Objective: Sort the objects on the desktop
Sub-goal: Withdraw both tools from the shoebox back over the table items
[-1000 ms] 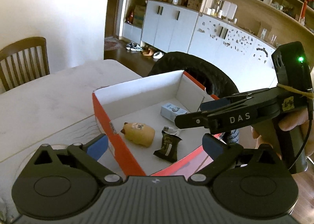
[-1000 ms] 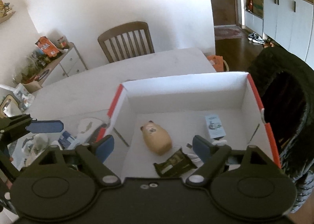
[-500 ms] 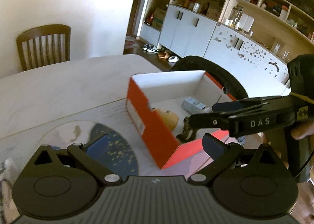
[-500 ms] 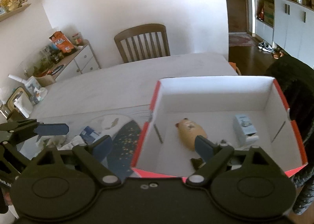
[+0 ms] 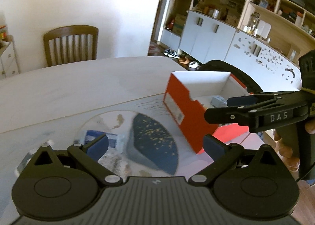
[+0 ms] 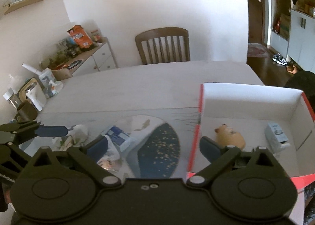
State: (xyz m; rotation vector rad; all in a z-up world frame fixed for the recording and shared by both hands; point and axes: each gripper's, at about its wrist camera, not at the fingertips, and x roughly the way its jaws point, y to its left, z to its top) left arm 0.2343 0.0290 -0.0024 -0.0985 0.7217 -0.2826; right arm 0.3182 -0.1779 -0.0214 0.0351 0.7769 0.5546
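- Far left on the table [image 6: 149,87], a white crumpled wrapper [image 6: 79,132] lies just beside the left gripper's fingertip [image 6: 52,130].
- The left gripper [image 5: 155,144] is spread wide with nothing between its jaws; a blue-and-white packet [image 5: 112,139] lies just ahead of its left finger.
- The right gripper [image 6: 153,145] has just been opening and stands wide and empty above the round mat [image 6: 157,142].
- Right of it, the orange box [image 6: 198,106] holds a tan hamster toy [image 6: 231,136] and a small pale-blue carton [image 6: 275,136].
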